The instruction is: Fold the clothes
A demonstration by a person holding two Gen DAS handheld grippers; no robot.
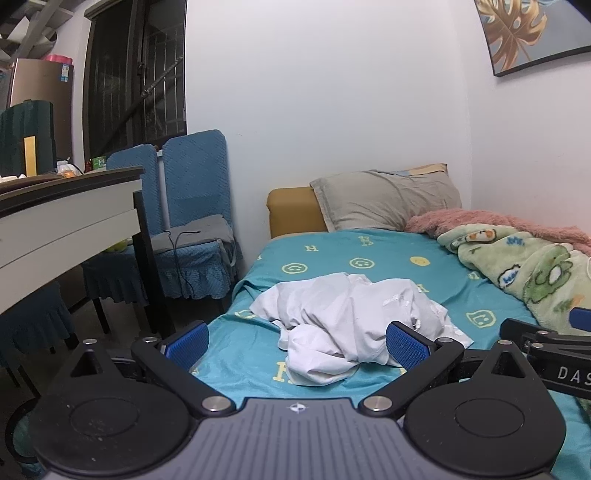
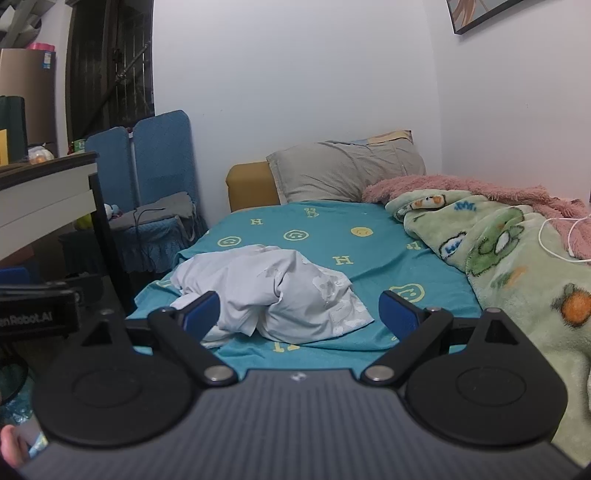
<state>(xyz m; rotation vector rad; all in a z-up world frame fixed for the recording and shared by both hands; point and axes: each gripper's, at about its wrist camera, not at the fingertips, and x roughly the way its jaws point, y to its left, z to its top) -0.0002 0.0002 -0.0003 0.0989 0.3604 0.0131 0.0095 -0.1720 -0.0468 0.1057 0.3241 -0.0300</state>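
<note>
Left gripper (image 1: pixel 297 341) hangs spread wide over the near end of the bed, its 2 blue pads (image 1: pixel 186 343) well apart and nothing pinched between them. From its own camera, the white garment (image 1: pixel 351 321) lies crumpled in a heap on the teal sheet (image 1: pixel 332 254), just beyond the fingertips, with one rolled lump nearest the camera and a peeling, cracked print along its right side. This view alone shows the gold leaf picture (image 1: pixel 517 33) on the wall and the tabletop (image 1: pixel 66 206) at left with clutter on it. The right-hand tool pokes in at the right edge, only its black arm and part of a printed word showing. 2 blue chairs (image 1: pixel 192 206) stand by the wall.

Right gripper (image 2: pixel 299 314) is likewise released, jaws wide and empty, hovering short of the same garment (image 2: pixel 273 291). From here the heap sits left of centre, and its flat printed corner spreads toward the right pad. This camera shows far more of the green cartoon blanket (image 2: pixel 517 280) running down the right side, a white cable (image 2: pixel 554 236) looped on the pink fleece (image 2: pixel 461 188), and a fingertip (image 2: pixel 11 443) at the bottom left corner. The picture frame is cut to a sliver here. The grey pillow (image 2: pixel 343 173) leans on the yellow headboard (image 2: pixel 251 184). How the garment's sleeves or collar lie is impossible to make out in the bundle.
</note>
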